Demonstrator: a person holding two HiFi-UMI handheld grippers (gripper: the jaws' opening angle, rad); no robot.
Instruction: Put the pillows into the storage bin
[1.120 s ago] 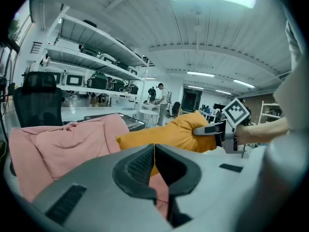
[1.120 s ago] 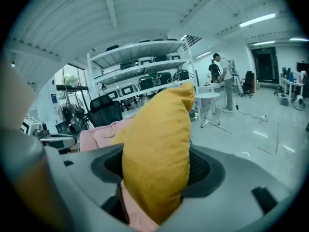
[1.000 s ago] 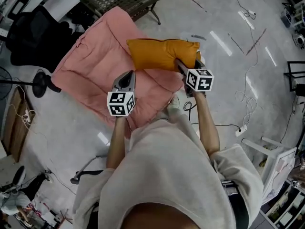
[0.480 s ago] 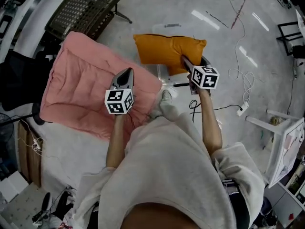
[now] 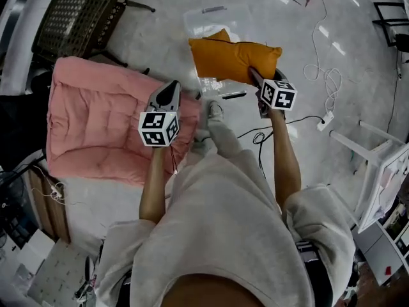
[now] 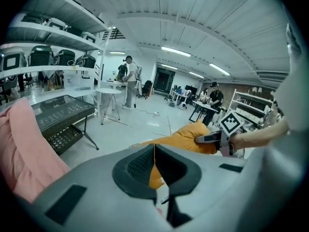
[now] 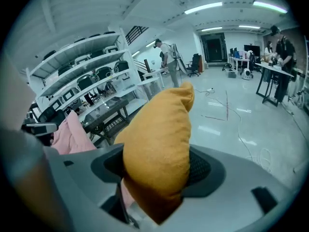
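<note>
Between right claw (image 7: 154, 175) jaws, orange pillow (image 7: 157, 129) pinched.

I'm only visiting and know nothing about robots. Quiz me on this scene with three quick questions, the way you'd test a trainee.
1. True or false: the left tongs are clamped on the pink cushion.
2. What do the right tongs hold? A) the orange pillow B) a white cable C) nothing
3. In a few words: what does the pink cushion rest on?

Key
1. False. The left tongs are shut and empty, above the cushion's edge.
2. A. The pillow sits between the pads.
3. The floor.
</note>
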